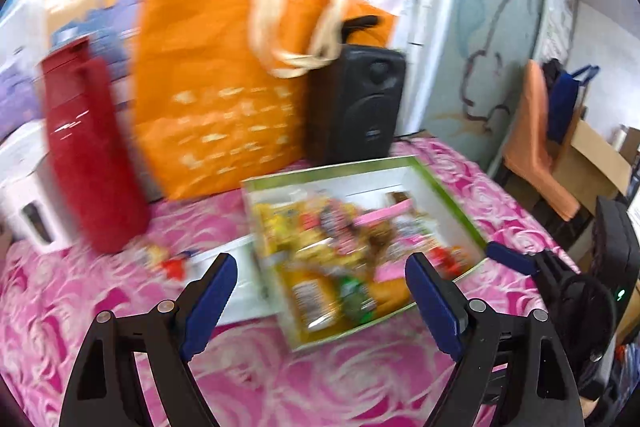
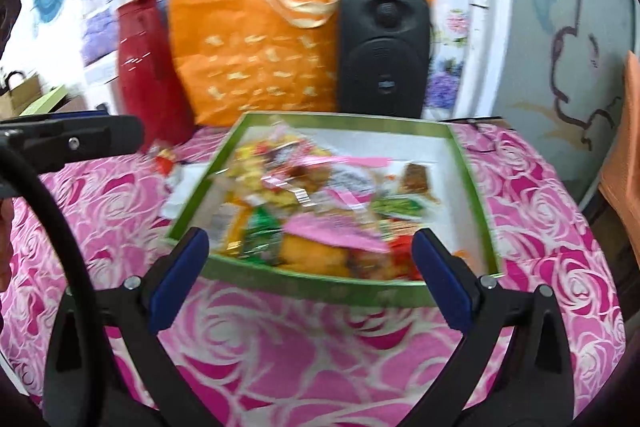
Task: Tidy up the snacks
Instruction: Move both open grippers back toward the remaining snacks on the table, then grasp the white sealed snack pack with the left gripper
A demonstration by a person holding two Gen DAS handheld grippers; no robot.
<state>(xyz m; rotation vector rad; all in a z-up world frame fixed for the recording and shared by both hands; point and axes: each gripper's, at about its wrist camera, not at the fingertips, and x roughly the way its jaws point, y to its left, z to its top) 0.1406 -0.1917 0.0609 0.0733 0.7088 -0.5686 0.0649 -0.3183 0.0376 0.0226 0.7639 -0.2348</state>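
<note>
Snacks (image 2: 316, 211) are lying heaped in the green box (image 2: 320, 291) on the table (image 2: 280, 359), straight ahead of the empty, wide-apart right tongs (image 2: 312, 275), while the left tongs (image 1: 320, 303), likewise apart, are hovering nearer its left corner.

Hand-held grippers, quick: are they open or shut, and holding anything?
Left hand-held gripper: open, holding nothing.
Right hand-held gripper: open, holding nothing.
</note>
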